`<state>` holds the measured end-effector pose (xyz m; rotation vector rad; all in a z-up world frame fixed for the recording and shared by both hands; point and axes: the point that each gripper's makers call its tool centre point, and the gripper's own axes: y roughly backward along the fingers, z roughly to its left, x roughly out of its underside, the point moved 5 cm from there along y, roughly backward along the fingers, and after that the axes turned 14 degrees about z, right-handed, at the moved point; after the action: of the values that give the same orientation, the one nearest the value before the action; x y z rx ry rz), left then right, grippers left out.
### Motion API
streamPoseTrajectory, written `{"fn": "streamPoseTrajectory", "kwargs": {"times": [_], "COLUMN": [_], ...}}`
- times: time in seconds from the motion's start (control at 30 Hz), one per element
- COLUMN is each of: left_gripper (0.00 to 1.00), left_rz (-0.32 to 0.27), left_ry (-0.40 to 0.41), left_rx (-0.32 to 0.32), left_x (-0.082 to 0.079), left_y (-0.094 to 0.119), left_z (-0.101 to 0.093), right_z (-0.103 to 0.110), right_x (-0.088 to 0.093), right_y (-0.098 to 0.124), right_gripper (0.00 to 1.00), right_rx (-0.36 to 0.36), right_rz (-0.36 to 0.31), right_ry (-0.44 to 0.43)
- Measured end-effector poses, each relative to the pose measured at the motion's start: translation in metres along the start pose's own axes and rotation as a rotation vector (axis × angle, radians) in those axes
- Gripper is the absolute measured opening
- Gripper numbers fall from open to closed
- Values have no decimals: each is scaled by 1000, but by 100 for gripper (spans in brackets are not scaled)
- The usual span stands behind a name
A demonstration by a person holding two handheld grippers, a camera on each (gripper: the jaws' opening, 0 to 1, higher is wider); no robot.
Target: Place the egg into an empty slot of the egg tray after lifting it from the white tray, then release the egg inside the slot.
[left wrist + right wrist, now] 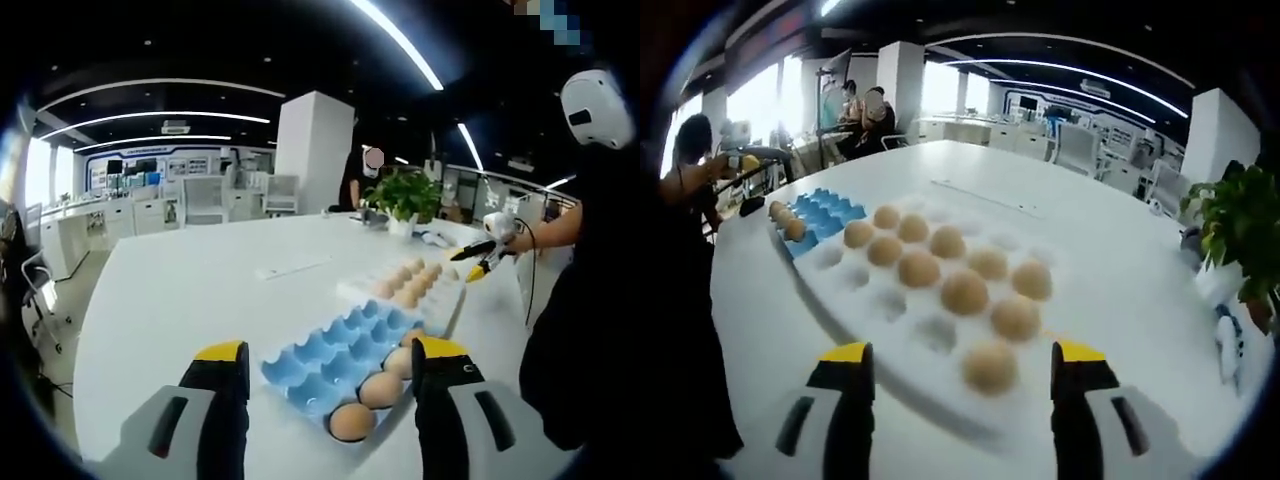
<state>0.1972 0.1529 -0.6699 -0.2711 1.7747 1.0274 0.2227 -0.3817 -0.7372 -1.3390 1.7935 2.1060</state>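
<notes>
1. Ahead of the left gripper (325, 400), jaws apart and holding nothing, sits the blue egg tray (335, 350) on the white table (170, 300); three eggs show along its near edge, the other slots look empty.
2. Beyond it lies the white tray (445, 315) with several eggs, too small to count; the other gripper hangs beside its far end.
3. Right gripper (958, 400) hangs over the white tray, jaws open, empty; nearest egg (990, 366) lies just ahead between them, ten eggs counted. This gripper looks better placed to pick.
</notes>
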Motion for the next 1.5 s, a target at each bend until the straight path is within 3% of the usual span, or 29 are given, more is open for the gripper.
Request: {"fn": "streamPoseTrajectory", "kwargs": {"times": [0.07, 0.13, 0.23, 0.37, 0.47, 0.57, 0.6, 0.7, 0.73, 0.8, 1.0, 1.13, 1.23, 1.33, 1.4, 1.47, 1.5], "left_gripper": [66, 66, 66, 67, 67, 66, 66, 66, 66, 66, 66, 66, 66, 66, 66, 66, 68], "left_rz": [2, 3, 6, 6, 3, 5, 5, 7, 8, 12, 22, 18, 23, 29, 33, 34, 34], "left_ry": [3, 2, 5, 11, 10, 11, 11, 14, 16, 16, 13, 7, 12, 15, 18, 16, 13], "left_rx": [0, -1, 0, -2, -2, -4, -5, -9, -10, -11, -8, -9, -15, -16, -13, -11, -12], "left_x": [1, 1, 2, 3, 3, 3, 3, 4, 5, 5, 4, 0, 2, 4, 4, 4, 4], "left_y": [0, 0, 0, 1, 1, 2, 2, 3, 3, 3, 1, 1, 2, 0, -1, -2, -2], "left_z": [1, 1, 1, 1, 1, 2, 2, 3, 3, 4, 4, 1, 1, 0, -1, -1, -1], "right_z": [-7, -9, -10, 2, 7, 12, 12, 9, 9, 8, 0, -3, -1, -1, -2, -4, -1], "right_x": [6, 5, 4, 0, -6, -2, -9, -8, -7, -8, -14, -17, -18, -16, -15, -14, -14], "right_y": [-1, -3, -7, -9, -12, -17, -17, -15, -16, -17, -25, -31, -32, -32, -31, -31, -31], "right_gripper": [62, 54, 54, 30, 28, 26, 26, 25, 26, 26, 26, 26, 27, 27, 26, 25, 25], "right_rx": [5, -1, 24, 44, 49, 37, 46, 38, 34, 27, -34, -62, -80, -116, -127, -92, -62], "right_rz": [49, 45, 56, 117, 124, 219, 175, 223, 247, 322, 501, 571, 583, 545, 521, 518, 511], "right_ry": [-66, -76, -70, -37, -17, 33, 41, 18, 23, -57, 29, 64, 128, 165, 110, 39, 103]}}
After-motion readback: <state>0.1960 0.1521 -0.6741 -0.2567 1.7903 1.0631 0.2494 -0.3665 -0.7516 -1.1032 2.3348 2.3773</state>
